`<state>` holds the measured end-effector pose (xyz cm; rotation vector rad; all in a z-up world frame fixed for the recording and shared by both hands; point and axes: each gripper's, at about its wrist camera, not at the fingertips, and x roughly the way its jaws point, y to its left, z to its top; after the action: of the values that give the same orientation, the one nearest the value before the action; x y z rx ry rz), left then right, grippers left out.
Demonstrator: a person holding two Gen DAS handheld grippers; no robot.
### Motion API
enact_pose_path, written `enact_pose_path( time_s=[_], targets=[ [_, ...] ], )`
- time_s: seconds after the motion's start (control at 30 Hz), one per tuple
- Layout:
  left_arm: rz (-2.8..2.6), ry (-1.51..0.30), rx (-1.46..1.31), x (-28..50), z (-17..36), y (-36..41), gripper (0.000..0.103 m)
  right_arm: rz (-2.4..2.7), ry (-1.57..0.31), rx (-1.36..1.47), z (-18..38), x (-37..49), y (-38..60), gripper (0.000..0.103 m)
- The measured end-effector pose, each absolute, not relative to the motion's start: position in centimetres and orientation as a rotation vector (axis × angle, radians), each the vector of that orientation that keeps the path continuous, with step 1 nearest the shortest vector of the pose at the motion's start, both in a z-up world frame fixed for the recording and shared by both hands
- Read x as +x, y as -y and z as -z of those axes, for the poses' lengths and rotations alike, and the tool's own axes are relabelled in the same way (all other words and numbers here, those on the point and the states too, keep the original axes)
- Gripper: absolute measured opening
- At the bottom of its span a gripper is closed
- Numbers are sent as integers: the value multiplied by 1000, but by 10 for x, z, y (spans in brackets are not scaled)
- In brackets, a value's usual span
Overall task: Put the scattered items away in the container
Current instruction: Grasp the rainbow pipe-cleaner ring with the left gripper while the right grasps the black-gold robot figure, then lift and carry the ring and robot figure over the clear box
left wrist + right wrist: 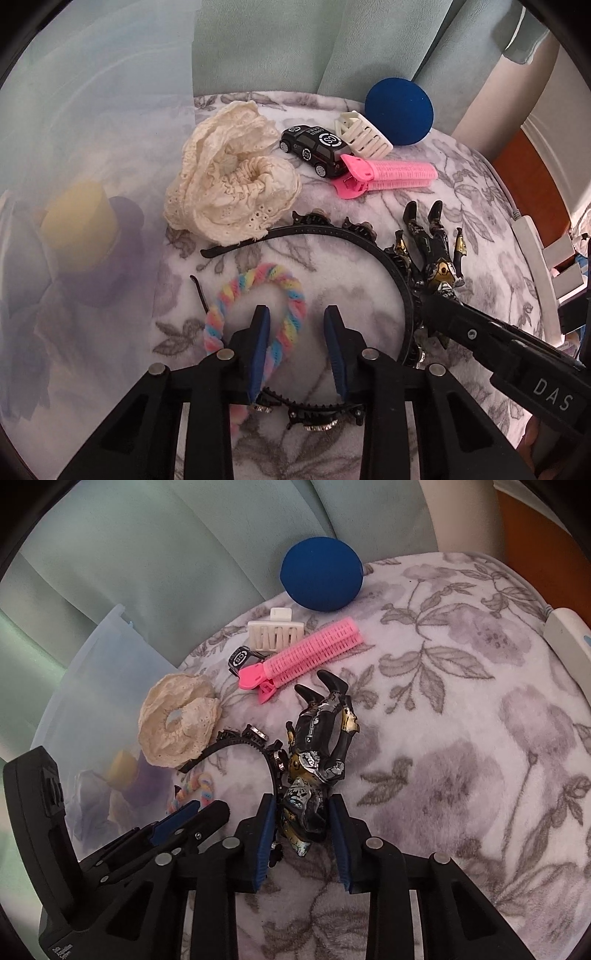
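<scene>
We have barely begun: the clear bin [92,686] at the blanket's [461,709] left edge holds a few things. Our left claw [297,328] straddles the rainbow hair tie [258,295], not yet pinching; our right claw [303,821] closes around the toy figure [317,746].

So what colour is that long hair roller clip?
Pink, clearest in the left wrist view.

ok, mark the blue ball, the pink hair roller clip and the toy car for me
blue ball [320,574]: right wrist view, centre of its rounded face.
pink hair roller clip [400,175]: left wrist view, middle of the ribbed roller barrel.
toy car [314,146]: left wrist view, on its black roof.
</scene>
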<state>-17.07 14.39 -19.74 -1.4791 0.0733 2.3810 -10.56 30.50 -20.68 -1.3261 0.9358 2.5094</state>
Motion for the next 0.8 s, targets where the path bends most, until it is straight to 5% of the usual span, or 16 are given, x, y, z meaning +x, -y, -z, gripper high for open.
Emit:
enact_pose_path(
  time_s=[0.23, 0.5, 0.8],
  targets=[
    [-2398, -90, -1455, -173, 199, -145, 27, -2507, -953, -1317, 208, -108, -307, 32],
    [-2407, -99, -1453, -173, 197, -143, 10, -2507, -951, -1306, 202, -105, -306, 31],
    [-2375, -93, -1428, -162, 185, -147, 7, -2517, -952, -1263, 184, -91, -305, 31]
  ],
)
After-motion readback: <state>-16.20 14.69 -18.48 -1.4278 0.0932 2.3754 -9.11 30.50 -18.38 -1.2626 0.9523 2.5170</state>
